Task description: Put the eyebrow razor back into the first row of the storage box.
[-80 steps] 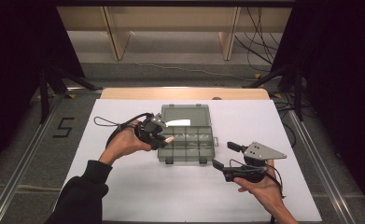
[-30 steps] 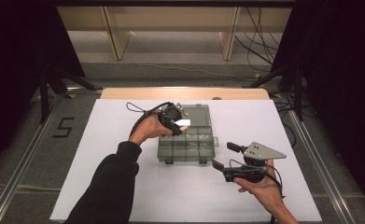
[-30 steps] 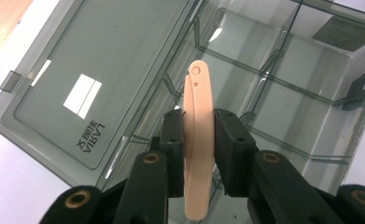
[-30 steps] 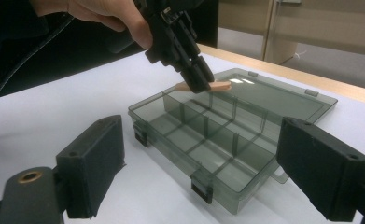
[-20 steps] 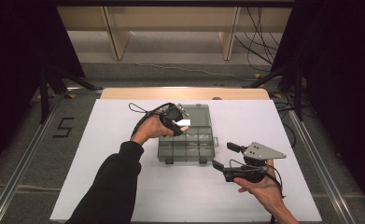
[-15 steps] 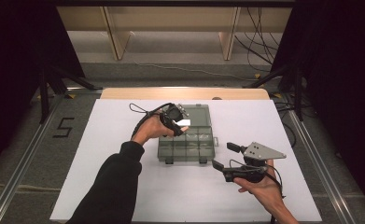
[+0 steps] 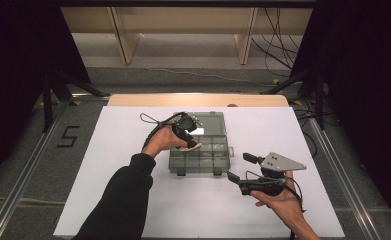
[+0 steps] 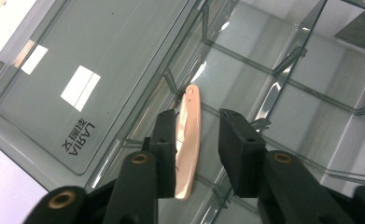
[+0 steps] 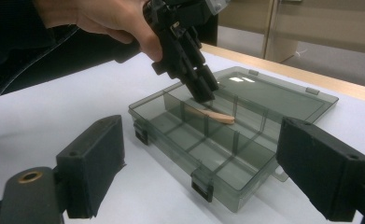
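High view shows a white table [image 7: 108, 200] with a smoky transparent organizer box [image 7: 203, 150] lying open near its middle, a little toward the far edge. The lid [image 7: 210, 125] lies flat behind the compartments. The left gripper [image 7: 187, 134] hangs over the left part of the box, pointing down into it. Left gripper view shows a thin pink stick [image 8: 188, 140] between its two jaws: it lies against the left jaw, while a gap separates it from the right jaw. These jaws have just been opening, so they stand apart and do not press the stick. In the right gripper view the stick [image 9: 214, 114] rests tilted on a divider in a back compartment of the box [image 9: 245, 186], just under the left gripper [image 9: 201, 91]. The right gripper [image 7: 243, 170] hovers near the box's front right corner, jaws wide open and holding nothing.
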The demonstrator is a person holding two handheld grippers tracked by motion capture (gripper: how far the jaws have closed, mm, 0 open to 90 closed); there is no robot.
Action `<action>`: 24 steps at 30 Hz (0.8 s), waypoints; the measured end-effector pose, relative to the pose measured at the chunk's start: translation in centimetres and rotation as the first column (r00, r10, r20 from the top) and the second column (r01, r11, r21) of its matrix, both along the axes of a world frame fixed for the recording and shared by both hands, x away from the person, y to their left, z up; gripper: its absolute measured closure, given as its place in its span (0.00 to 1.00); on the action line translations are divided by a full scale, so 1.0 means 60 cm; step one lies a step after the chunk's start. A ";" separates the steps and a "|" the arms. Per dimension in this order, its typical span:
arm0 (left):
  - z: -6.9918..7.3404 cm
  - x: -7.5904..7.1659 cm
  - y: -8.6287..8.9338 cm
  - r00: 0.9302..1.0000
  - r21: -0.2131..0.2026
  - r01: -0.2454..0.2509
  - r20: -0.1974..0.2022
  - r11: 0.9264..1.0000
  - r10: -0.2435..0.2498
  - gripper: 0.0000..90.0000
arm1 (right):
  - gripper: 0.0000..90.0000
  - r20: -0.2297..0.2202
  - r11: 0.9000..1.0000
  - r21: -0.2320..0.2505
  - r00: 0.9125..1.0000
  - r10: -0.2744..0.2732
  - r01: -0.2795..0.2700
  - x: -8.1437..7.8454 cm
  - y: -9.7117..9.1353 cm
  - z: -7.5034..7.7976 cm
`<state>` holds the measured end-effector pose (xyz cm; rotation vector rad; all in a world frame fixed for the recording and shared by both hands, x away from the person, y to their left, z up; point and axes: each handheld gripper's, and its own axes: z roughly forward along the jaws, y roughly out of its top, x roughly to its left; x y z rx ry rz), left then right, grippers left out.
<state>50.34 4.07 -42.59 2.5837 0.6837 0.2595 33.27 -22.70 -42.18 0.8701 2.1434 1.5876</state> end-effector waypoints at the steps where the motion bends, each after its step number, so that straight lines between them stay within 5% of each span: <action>1: 0.000 -0.001 0.001 1.000 -0.010 -0.009 -0.002 1.000 0.009 0.70 | 0.18 0.000 1.000 0.001 1.000 0.000 0.000 0.000 0.000 0.000; 3: 0.003 -0.003 0.004 1.000 -0.025 -0.024 -0.005 0.999 0.024 0.66 | 0.18 0.023 1.000 -0.006 1.000 -0.004 0.004 0.002 -0.001 0.000; 6: 0.014 -0.010 0.009 0.998 -0.052 -0.057 0.012 0.997 0.058 0.58 | 0.18 -0.016 0.999 -0.039 1.000 -0.010 0.009 -0.002 -0.004 0.003; 9: 0.024 -0.018 0.011 0.996 -0.086 -0.085 0.032 0.993 0.088 0.51 | 0.18 -0.014 0.999 -0.038 1.000 -0.011 0.011 -0.002 -0.004 0.003; 10: 0.028 -0.020 0.013 0.994 -0.088 -0.095 0.038 0.992 0.099 0.48 | 0.18 -0.002 1.000 -0.006 1.000 -0.008 0.008 0.000 0.000 0.000; 12: 0.035 -0.024 0.018 0.992 -0.104 -0.112 0.045 0.988 0.117 0.44 | 0.18 -0.014 0.999 -0.040 1.000 -0.012 0.012 -0.002 -0.004 0.003; 14: 0.040 -0.029 0.024 0.990 -0.130 -0.127 0.048 0.983 0.134 0.41 | 0.18 0.000 1.000 -0.001 1.000 -0.005 0.005 -0.001 0.000 0.000; 18: 0.045 -0.040 0.035 0.986 -0.153 -0.147 0.057 0.977 0.157 0.38 | 0.18 0.000 1.000 -0.001 1.000 -0.005 0.005 0.000 0.000 0.000; 19: 0.045 -0.042 0.037 0.984 -0.162 -0.156 0.060 0.974 0.167 0.36 | 0.18 -0.013 0.999 -0.040 1.000 -0.014 0.013 -0.002 -0.004 0.003; 24: 0.051 -0.055 0.049 0.977 -0.201 -0.193 0.048 0.960 0.207 0.32 | 0.18 0.001 1.000 -0.002 1.000 -0.006 0.006 0.000 0.000 0.000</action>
